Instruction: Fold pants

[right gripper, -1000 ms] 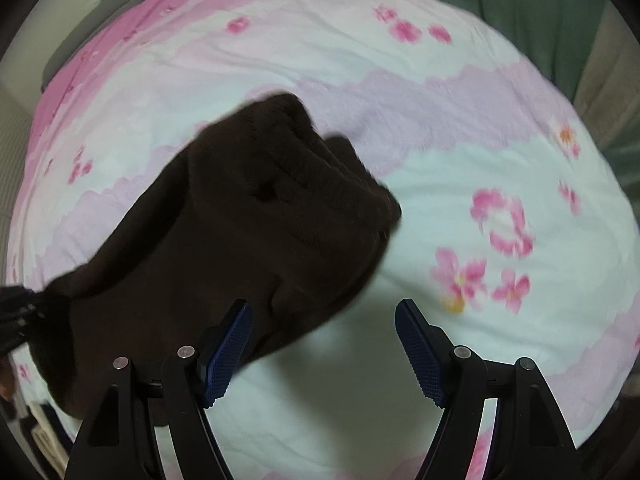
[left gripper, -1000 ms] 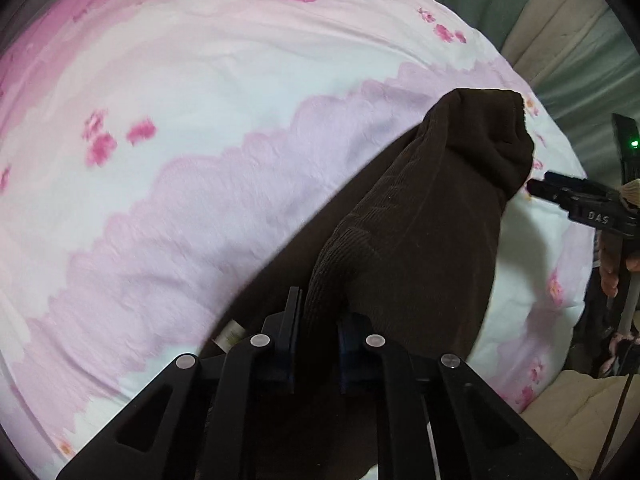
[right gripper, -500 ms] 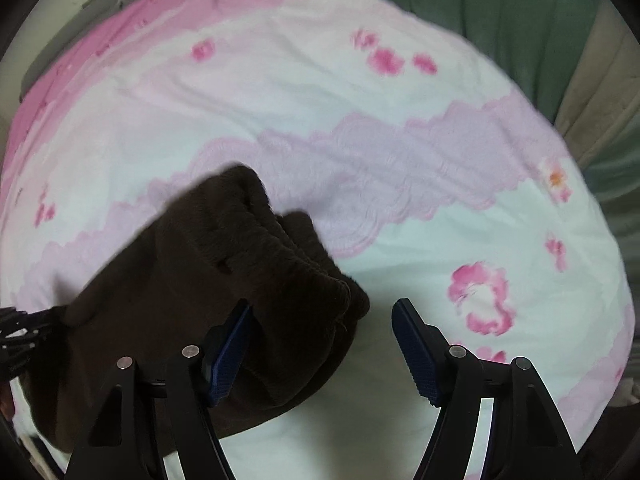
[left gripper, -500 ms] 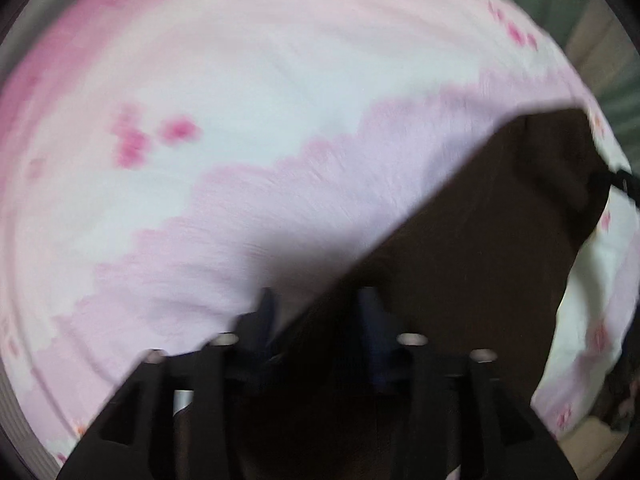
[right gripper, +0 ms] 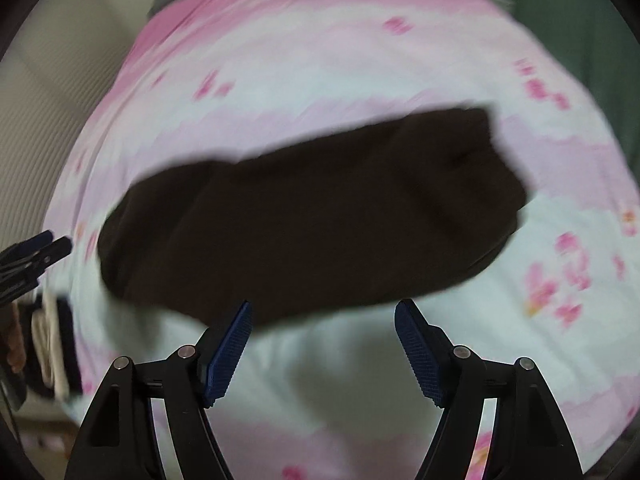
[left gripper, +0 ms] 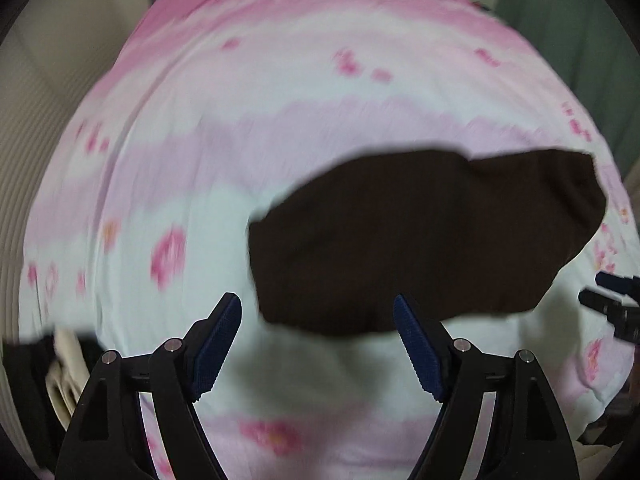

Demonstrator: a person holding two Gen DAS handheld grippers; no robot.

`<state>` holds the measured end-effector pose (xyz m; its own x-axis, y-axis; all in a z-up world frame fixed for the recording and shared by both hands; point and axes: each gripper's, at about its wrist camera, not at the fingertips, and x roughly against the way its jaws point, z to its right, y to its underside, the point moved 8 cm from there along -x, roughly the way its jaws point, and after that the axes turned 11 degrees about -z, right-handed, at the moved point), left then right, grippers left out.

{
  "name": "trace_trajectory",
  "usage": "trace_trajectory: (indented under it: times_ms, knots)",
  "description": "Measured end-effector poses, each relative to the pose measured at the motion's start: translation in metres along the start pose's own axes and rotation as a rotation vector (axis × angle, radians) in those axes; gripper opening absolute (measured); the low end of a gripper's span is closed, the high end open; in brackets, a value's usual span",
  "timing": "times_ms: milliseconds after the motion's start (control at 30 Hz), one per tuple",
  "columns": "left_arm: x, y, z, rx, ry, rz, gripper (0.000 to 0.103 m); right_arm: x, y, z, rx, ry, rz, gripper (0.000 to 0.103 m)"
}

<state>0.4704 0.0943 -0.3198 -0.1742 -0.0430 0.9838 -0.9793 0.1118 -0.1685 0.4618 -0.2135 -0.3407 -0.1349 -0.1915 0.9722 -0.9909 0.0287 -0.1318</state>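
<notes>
The dark brown pants (left gripper: 420, 240) lie folded in a compact bundle on the pink and white flowered bedspread (left gripper: 240, 128). They also show in the right wrist view (right gripper: 312, 216). My left gripper (left gripper: 318, 348) is open and empty, just in front of the bundle's near edge. My right gripper (right gripper: 322, 352) is open and empty too, close to the bundle's near edge. The right gripper's tips show at the right edge of the left wrist view (left gripper: 612, 304). The left gripper's tips show at the left edge of the right wrist view (right gripper: 36, 252). Both views are blurred by motion.
A green curtain (left gripper: 580, 48) hangs beyond the bed at the back right. A beige ribbed wall (left gripper: 24, 168) runs along the left. Dark and cream cloth (right gripper: 52, 348) lies off the bed's near left edge.
My left gripper has let go of the pants and opened. The pants have dropped flat onto the bed. Both grippers have pulled back from the bundle.
</notes>
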Motion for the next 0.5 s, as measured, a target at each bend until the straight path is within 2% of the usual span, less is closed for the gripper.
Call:
trace_trajectory:
  times_ms: [67,133,200,400,433,500]
  knots:
    - [-0.015,0.018,-0.008,0.059,0.001,-0.027,0.078,-0.02,0.015,-0.02,0.06,-0.015,-0.071,0.074]
    - [-0.028,0.031,-0.01,0.118,0.052,-0.041,0.078,-0.039,0.028,-0.042,0.119,-0.031,-0.125,0.074]
    - [-0.041,0.03,-0.003,0.179,0.109,-0.051,0.078,-0.053,0.035,-0.058,0.168,-0.052,-0.155,0.074]
    - [-0.078,0.018,-0.01,0.484,0.409,-0.078,0.078,-0.081,0.035,-0.092,0.288,-0.062,-0.166,0.074]
    - [-0.086,0.015,-0.011,0.542,0.491,-0.085,0.078,-0.083,0.033,-0.095,0.291,-0.065,-0.168,0.074]
    - [-0.094,0.01,-0.012,0.589,0.556,-0.091,0.078,-0.087,0.033,-0.099,0.298,-0.077,-0.177,0.074]
